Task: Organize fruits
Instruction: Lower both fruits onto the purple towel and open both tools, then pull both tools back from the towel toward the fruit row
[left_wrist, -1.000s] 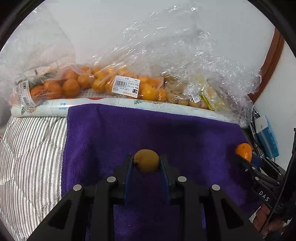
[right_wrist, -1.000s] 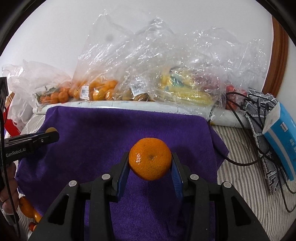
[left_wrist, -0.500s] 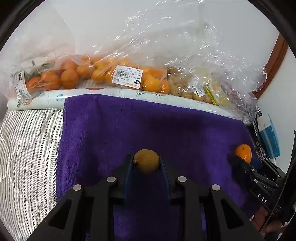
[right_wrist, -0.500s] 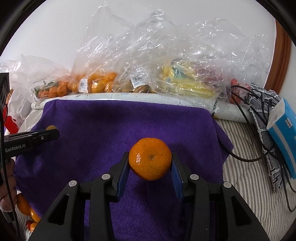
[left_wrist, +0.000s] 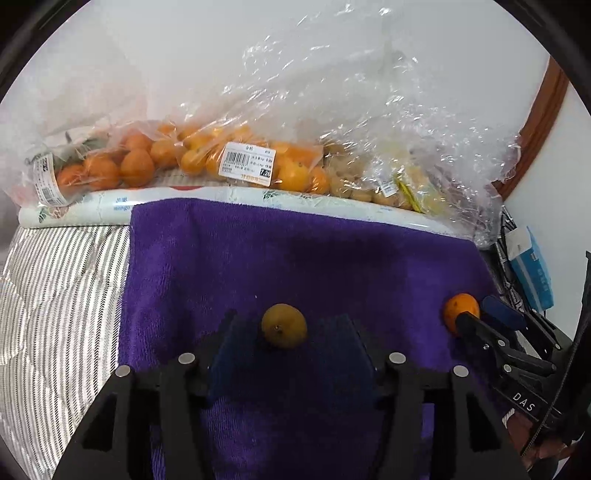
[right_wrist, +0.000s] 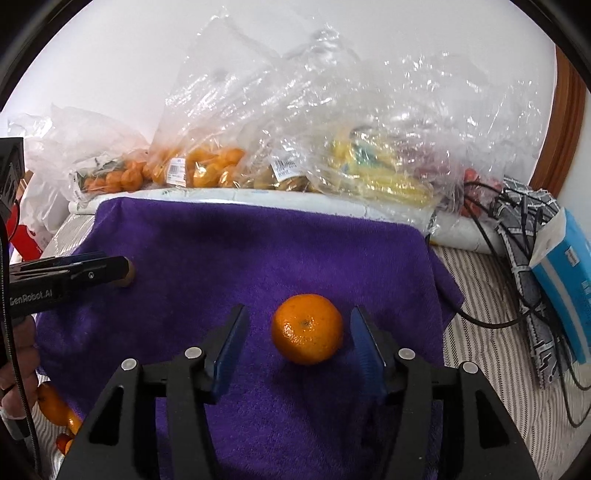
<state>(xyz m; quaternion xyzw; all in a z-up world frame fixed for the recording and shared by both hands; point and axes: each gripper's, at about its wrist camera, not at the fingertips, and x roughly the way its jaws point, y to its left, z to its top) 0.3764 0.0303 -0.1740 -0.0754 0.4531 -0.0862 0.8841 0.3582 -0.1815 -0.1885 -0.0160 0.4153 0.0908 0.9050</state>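
Both claws just let go | left claw (left_wrist: 288, 328) spread wide, small yellowish fruit (left_wrist: 284, 325) loose on purple towel (left_wrist: 295, 258), near its left-middle | right claw (right_wrist: 297, 339) wide too, orange (right_wrist: 307, 328) resting right of towel centre | two fruits placed; bagged fruit (left_wrist: 236, 162) behind towel untouched

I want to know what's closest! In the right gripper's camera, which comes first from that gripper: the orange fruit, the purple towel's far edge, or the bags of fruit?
1. Tangerine, between the open fingers.
2. Purple towel's far edge, ahead.
3. Bags of fruit, against the wall.
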